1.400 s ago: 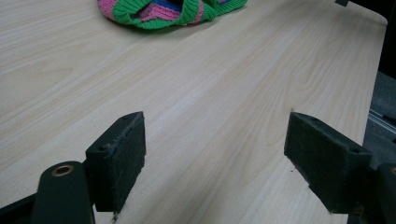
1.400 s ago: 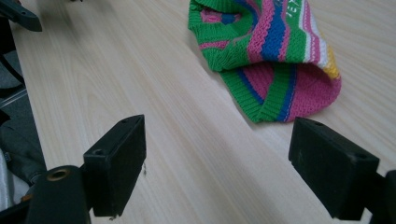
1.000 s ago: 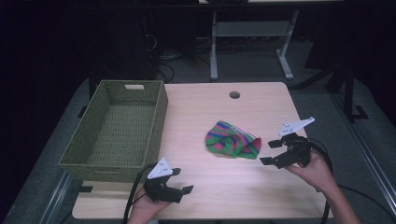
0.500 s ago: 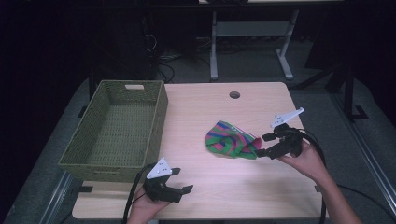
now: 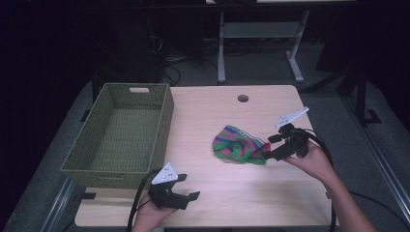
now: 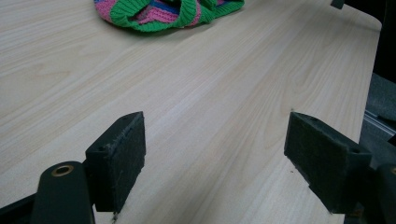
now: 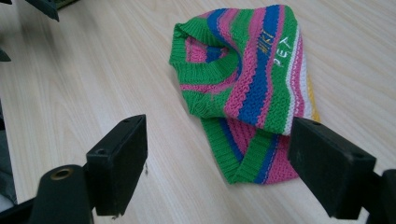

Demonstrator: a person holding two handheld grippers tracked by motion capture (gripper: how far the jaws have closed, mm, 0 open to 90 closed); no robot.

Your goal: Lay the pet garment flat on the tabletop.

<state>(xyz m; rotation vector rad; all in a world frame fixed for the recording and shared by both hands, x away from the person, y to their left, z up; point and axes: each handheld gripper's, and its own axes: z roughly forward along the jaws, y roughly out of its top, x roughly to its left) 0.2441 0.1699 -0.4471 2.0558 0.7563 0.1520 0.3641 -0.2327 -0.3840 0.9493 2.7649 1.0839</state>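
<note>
A small knitted garment (image 5: pixel 238 144) striped green, pink and blue lies crumpled on the wooden table (image 5: pixel 208 121), right of centre. In the right gripper view the garment (image 7: pixel 247 84) shows white and yellow lettering. My right gripper (image 5: pixel 267 148) stands open at its right edge, and the near hem lies between the jaws (image 7: pixel 215 163). Near the table's front edge my left gripper (image 5: pixel 185 188) is open over bare wood, well short of the garment (image 6: pixel 168 10).
A green woven basket (image 5: pixel 87 162) with nothing in it stands on the left part of the table. A round cable hole (image 5: pixel 242 98) sits near the far edge. Dark floor and a metal stand (image 5: pixel 261 34) lie beyond the table.
My right gripper has moved left and slightly up the table, closing in on the garment's right edge. The left gripper has stayed where it was.
</note>
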